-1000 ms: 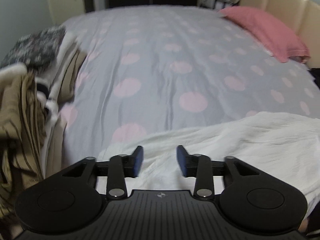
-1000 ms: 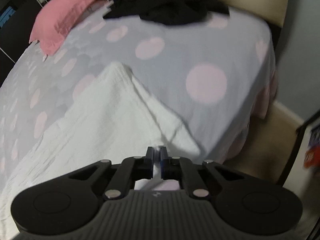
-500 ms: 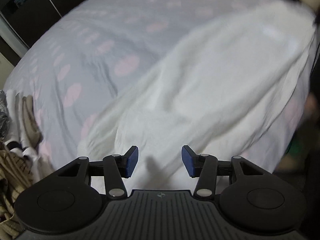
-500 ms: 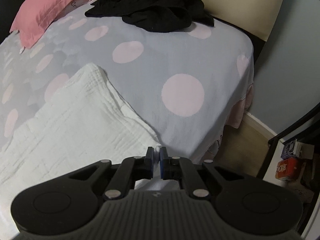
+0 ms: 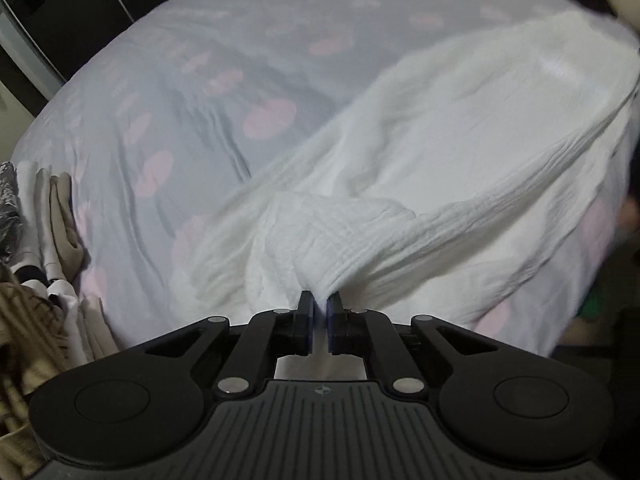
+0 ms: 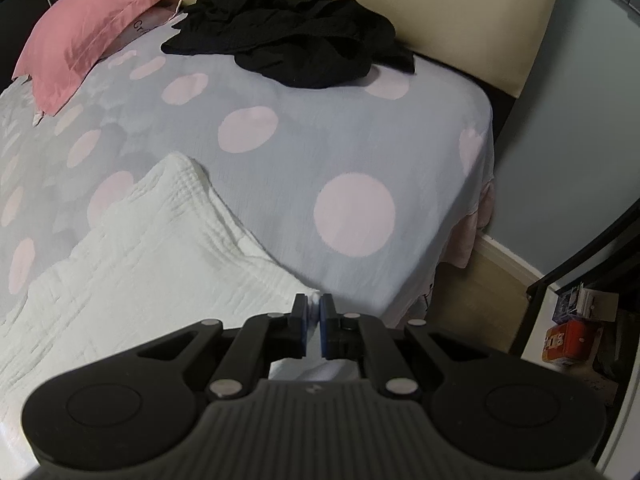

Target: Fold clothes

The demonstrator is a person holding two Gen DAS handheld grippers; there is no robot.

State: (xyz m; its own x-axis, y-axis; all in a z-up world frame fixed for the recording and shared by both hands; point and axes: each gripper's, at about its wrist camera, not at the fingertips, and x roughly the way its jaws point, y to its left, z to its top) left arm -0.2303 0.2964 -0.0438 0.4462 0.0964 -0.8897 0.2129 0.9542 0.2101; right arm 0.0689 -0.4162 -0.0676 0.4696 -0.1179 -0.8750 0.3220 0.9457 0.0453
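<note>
Lying on the grey bedsheet with pink dots [image 6: 280,200] is a white crinkled cotton garment [image 5: 460,152]. The left gripper [image 5: 319,305] is clamped on 1 bunched edge of it. The right gripper [image 6: 314,303] pinches another corner.

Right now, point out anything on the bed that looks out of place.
The black garment lies crumpled in a heap by the headboard, unfolded, beside the pink pillow. The white cloth is gripped by both grippers, as expected.

You have a grey bedsheet with pink dots [image 6: 280,184] spread across the bed, a pink pillow [image 6: 88,36] at far left against the cream padded headboard [image 6: 440,4], and an orange box [image 6: 564,340] on the floor at right.
</note>
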